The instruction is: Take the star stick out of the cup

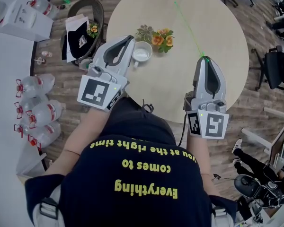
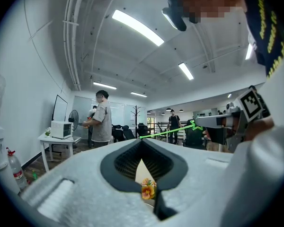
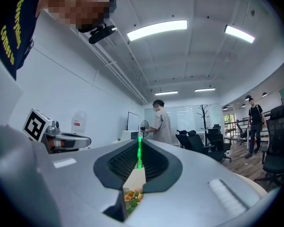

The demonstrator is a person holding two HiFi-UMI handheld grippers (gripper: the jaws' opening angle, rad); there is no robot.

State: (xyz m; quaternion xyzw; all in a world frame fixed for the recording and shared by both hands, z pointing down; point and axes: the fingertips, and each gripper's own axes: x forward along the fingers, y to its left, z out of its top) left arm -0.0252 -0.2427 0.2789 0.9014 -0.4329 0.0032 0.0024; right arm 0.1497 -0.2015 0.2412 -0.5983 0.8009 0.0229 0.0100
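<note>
A thin green star stick [image 1: 189,30] slants up over the round table [image 1: 222,27], and its star end sits at the tip of my right gripper [image 1: 204,59], which is shut on it. In the right gripper view the stick [image 3: 139,155] stands upright between the closed jaws [image 3: 138,143]. The left gripper view shows the stick [image 2: 168,131] reaching out from the right gripper. A white cup [image 1: 142,53] stands on the table with nothing sticking out of it. My left gripper [image 1: 129,39] hovers just left of the cup, shut and empty [image 2: 142,141].
An orange flower posy [image 1: 163,39] and a small succulent [image 1: 144,32] stand just behind the cup. A chair with a bag [image 1: 83,30] is left of the table, with water bottles [image 1: 38,112] on the floor. Office chairs [image 1: 279,65] stand at the right. People [image 2: 102,119] stand far off.
</note>
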